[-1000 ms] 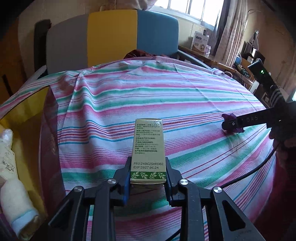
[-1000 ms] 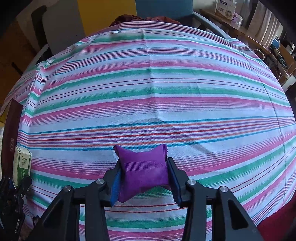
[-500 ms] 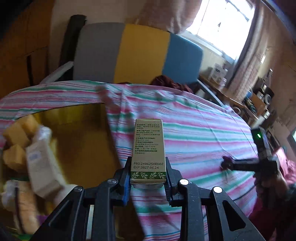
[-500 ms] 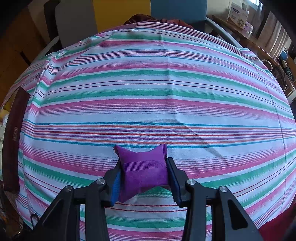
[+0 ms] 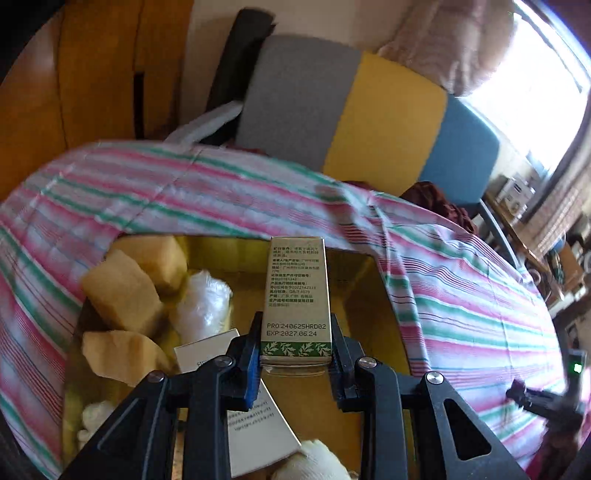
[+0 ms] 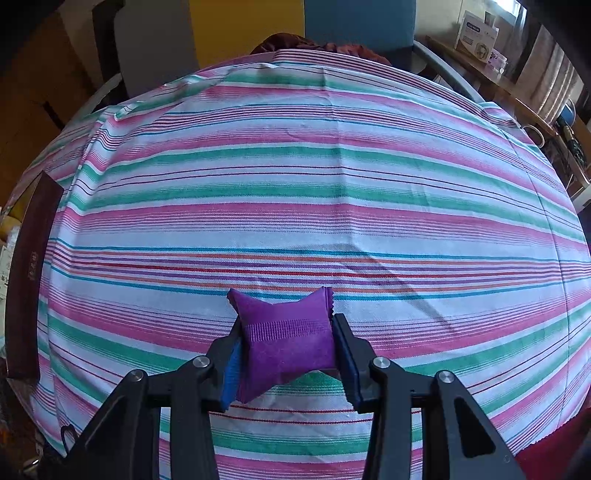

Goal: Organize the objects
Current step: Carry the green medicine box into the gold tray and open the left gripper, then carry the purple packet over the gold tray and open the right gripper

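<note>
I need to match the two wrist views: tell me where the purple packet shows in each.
Left wrist: purple packet, tiny, far right edge, lower down, at the right gripper's tip.
Right wrist: purple packet, bottom centre, pinched between the jaws.
Shared landmark: striped tablecloth.

The green carton (image 5: 297,295) is showing two stamped lines near its lower end: "PRO 240625HRD02" and, under it, "EXP 2027.06.24". Above these, a block of small Chinese print is running up the same face, too fine to read. A white leaflet (image 5: 258,424) lying in the yellow box (image 5: 384,317) is carrying small dark print that is not coming out legibly. A white box (image 6: 476,33) on the far shelf is bearing blue lettering, also unreadable.
</note>
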A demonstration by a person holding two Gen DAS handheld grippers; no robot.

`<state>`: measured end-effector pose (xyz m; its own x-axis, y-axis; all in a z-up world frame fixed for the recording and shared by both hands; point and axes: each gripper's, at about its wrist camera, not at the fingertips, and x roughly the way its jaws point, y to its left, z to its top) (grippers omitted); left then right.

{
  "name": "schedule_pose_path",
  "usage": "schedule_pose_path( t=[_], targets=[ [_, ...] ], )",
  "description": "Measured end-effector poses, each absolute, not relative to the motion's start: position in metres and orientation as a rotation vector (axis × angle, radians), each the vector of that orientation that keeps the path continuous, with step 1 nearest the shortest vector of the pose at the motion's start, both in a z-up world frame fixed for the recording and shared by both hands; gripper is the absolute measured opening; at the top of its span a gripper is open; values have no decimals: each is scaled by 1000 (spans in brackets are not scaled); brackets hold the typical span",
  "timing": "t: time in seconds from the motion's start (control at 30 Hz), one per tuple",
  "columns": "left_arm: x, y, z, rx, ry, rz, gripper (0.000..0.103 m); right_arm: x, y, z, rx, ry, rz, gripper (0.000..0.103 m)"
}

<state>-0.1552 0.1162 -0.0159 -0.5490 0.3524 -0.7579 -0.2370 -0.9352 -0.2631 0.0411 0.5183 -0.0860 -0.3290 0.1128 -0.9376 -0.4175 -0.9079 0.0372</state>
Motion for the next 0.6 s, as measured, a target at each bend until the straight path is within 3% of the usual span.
schedule_pose_path(
  t=[0.17,0.53,0.6],
  targets=[
    [-179,123,-30,-1354,-262,2475,30,43,518,-87,-1597,389,2278,44],
    [-208,139,-65,-1468,-119,2567,31,40,518,-91,-1619,380,2259,44],
    [-205,135,-64,-1467,-131,2554,38,40,517,-92,-1619,379,2260,44]
  ],
)
